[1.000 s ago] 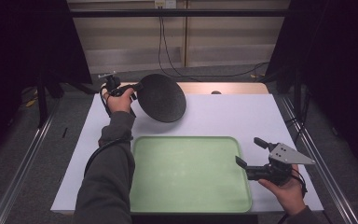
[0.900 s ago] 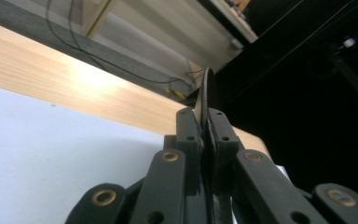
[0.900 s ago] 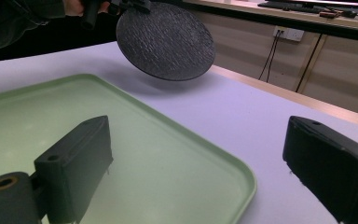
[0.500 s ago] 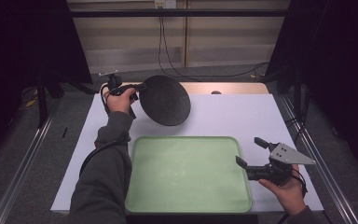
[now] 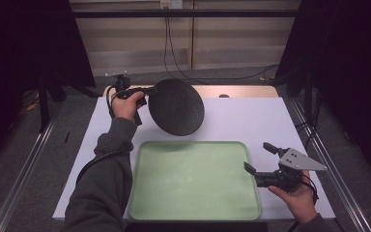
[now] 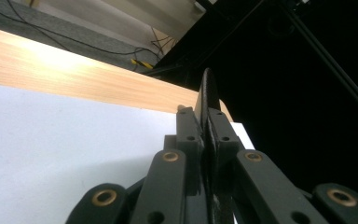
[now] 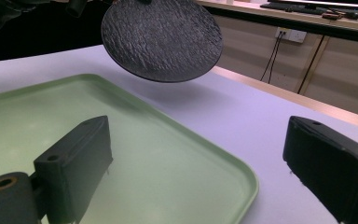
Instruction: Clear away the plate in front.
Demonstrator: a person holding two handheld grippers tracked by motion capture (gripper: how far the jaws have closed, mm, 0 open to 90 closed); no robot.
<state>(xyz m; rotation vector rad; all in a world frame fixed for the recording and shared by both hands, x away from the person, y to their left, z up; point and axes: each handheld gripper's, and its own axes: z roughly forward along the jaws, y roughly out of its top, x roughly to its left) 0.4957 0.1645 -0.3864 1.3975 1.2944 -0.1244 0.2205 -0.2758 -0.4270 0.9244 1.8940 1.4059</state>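
- We see the black round plate (image 5: 176,107) lifted off the white worktop (image 5: 251,121), tilted, just beyond the green tray (image 5: 193,181).
- Our left gripper (image 5: 147,90), arm stretched forward, has its fingers (image 6: 189,133) clamped on the plate's rim.
- Our right gripper (image 5: 260,158) hovers level at the tray's right edge, fingers (image 7: 77,158) spread, empty.

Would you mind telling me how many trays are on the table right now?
1. The green tray lies flat on the white table, at its near edge, between the person's two arms.
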